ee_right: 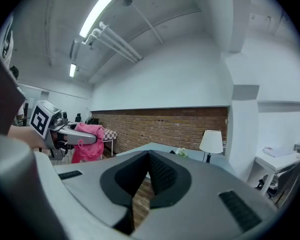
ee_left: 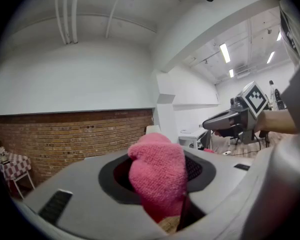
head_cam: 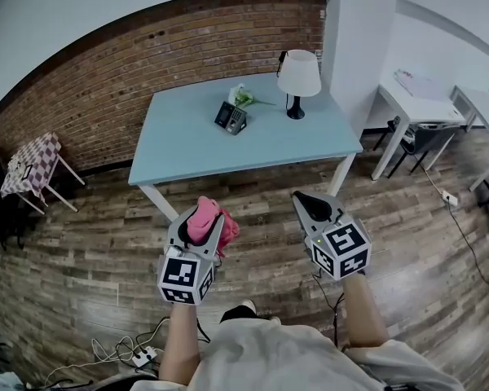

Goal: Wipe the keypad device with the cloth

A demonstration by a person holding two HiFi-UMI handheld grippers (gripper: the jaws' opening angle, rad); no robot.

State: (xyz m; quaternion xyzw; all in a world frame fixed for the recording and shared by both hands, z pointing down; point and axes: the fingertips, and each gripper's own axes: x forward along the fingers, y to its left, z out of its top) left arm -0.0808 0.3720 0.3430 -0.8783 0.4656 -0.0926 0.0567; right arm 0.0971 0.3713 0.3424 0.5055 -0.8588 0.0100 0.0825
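Blue table by brick wall, keypad device on table beside lamp, left gripper in front of table pinching pink cloth, right gripper pressed together, empty

Count of things in the room, kind by kind

Near are two grey two-jaw grippers, the left gripper and the right gripper, and one fluffy pink cloth. Far is one long light blue table with one dark keypad device, one white-shaded lamp and one small green plant. Far left is one small checked-cover table, far right one white desk.
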